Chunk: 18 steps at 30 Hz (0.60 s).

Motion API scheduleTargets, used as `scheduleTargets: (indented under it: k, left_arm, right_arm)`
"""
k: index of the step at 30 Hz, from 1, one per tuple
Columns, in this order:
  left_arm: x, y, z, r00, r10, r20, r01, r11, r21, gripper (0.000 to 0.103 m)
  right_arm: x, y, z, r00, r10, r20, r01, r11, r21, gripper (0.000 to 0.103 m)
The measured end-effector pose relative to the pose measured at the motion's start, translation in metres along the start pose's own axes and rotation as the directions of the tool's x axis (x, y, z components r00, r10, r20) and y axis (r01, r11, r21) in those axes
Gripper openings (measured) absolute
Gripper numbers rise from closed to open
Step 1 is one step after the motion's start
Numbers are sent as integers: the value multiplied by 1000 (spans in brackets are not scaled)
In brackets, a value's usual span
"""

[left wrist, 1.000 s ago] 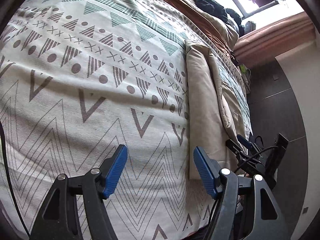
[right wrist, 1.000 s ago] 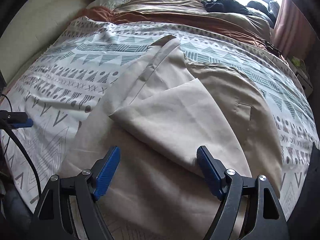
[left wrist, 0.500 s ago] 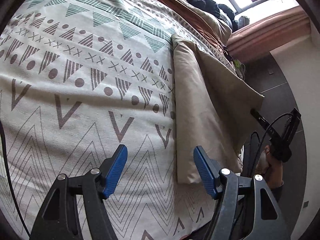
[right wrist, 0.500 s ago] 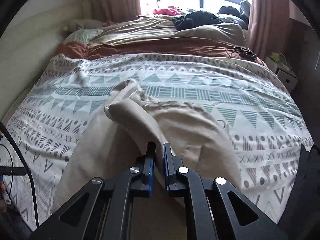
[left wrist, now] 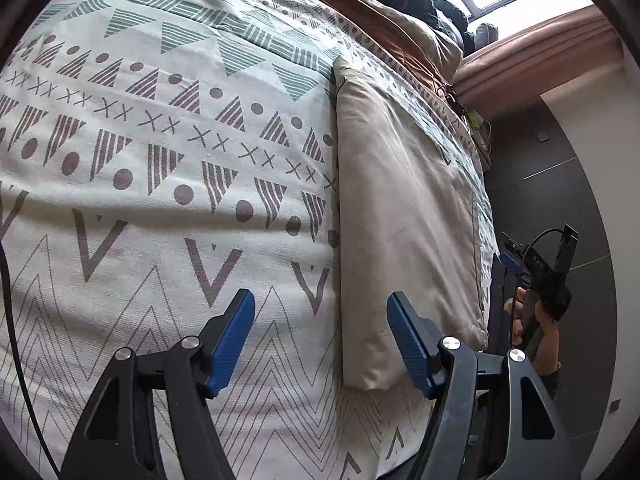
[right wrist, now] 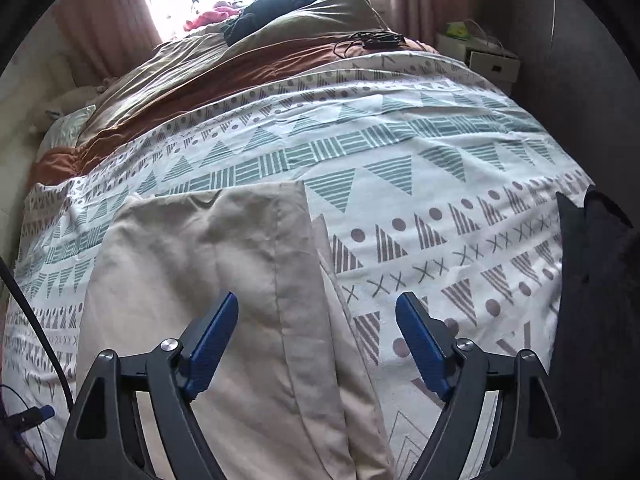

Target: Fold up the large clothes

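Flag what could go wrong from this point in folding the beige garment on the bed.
1. The right gripper has its jaws opening over the beige garment, nothing pinched; the loose upper layer could slip out of line.
2. In the left wrist view the garment's far side lies near the edge of the patterned bedspread; a tug might drag it off.
3. The left gripper is open and holds nothing down.

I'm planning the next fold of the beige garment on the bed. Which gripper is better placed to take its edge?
Probably right. The right gripper hangs over the beige garment, jaws opening, its seamed edge between them. The left gripper hovers over the patterned bedspread, beside the garment.
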State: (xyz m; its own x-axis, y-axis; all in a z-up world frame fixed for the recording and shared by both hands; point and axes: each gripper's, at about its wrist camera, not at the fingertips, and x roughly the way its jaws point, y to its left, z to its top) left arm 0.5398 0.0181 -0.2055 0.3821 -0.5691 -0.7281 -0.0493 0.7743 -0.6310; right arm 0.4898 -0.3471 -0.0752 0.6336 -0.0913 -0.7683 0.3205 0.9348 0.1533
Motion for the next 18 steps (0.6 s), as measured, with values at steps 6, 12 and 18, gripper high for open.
scheduleTargets:
  k: [6,12,18]
  left_arm:
    - [9,-15,20,1000,18,3,-18,999,35,69]
    - [47,-22,42,995,57,-76,-54,998,31,69]
    - [77,-42,58,993,45,-108,-38,997,73,69]
  right_arm:
    - [17,-1,2,999,6,-40,-9,997,-81,80]
    - [64,-3,35,983,-66,-169,39,987,-158,79]
    - [101,-6,59,977,-74,-200,47,990,-137,71]
